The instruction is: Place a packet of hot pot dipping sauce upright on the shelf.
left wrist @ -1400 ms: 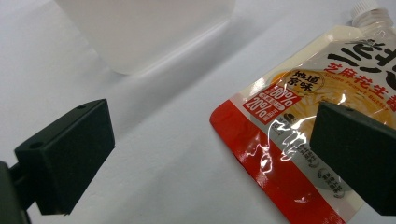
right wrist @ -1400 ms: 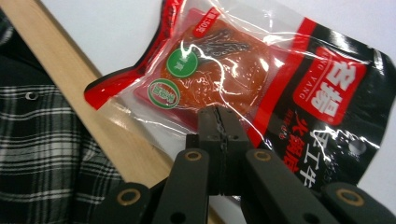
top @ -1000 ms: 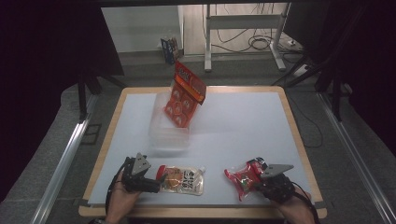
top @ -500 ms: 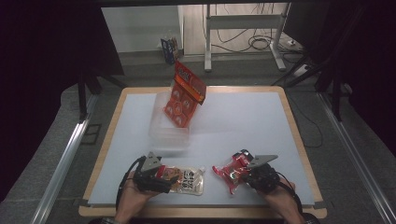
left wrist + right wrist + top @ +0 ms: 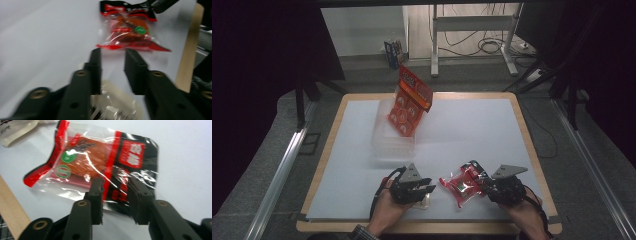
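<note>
Your left gripper (image 5: 422, 188) is narrowing its jaws around the pale packet (image 5: 113, 105), which lies between them at their base; whether they pinch it, you cannot tell. Your right gripper (image 5: 115, 192) is spreading its jaws, releasing the red snack pack (image 5: 95, 162) onto the bench (image 5: 472, 130) just ahead. The clear bin (image 5: 393, 137) awaits both, I judge.

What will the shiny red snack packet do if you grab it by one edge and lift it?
The red snack packet would probably bend and crinkle, since its clear film already looks wrinkled. It is likely light, being thin and flat on the white table. The glossy wrap may slip a little, and the round snack inside could crack if squeezed hard.
</note>
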### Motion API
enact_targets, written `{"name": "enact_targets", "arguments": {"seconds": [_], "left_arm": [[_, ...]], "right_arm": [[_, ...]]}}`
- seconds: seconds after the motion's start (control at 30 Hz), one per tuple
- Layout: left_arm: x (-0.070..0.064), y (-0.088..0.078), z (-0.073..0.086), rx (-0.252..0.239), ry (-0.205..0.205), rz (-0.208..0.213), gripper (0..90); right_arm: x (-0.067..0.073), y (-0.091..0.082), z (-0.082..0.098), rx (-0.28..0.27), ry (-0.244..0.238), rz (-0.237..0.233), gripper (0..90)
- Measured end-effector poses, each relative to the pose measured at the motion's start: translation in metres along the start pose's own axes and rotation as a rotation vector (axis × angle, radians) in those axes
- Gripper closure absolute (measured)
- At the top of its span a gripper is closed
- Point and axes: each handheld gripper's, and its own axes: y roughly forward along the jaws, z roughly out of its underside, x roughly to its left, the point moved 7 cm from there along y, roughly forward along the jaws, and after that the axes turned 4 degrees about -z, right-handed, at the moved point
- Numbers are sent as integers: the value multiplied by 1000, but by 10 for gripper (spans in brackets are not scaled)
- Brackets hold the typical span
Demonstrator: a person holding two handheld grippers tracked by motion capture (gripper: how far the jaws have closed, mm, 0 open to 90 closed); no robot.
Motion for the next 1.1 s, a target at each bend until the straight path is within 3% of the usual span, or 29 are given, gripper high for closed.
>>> {"name": "enact_targets", "arguments": {"seconds": [0.1, 0.33, 0.5, 0.67, 0.9, 0.97, 1.03, 1.1], "left_arm": [[-7, 10, -5, 10, 12, 28, 899], [-26, 33, -23, 13, 58, 44, 900], [-32, 47, -33, 18, 85, 28, 900], [-34, 57, -25, 57, 86, 6, 900], [-33, 54, -15, 115, 110, -24, 900], [-34, 55, -13, 120, 99, -33, 900], [-34, 56, -11, 145, 133, -44, 900], [-34, 56, -10, 148, 139, -53, 900]], "right_arm": [[-6, -3, 2, -9, 19, 12, 593], [-14, -6, 6, -10, 23, 32, 519], [-19, -8, 9, -7, 30, 44, 494], [-23, -12, 10, -11, 37, 59, 470], [-25, -14, 11, -7, 36, 59, 395], [-23, -16, 9, -13, 41, 56, 365], [-22, -19, 7, -26, 39, 56, 327], [-20, -21, 4, -41, 41, 47, 287]]}}
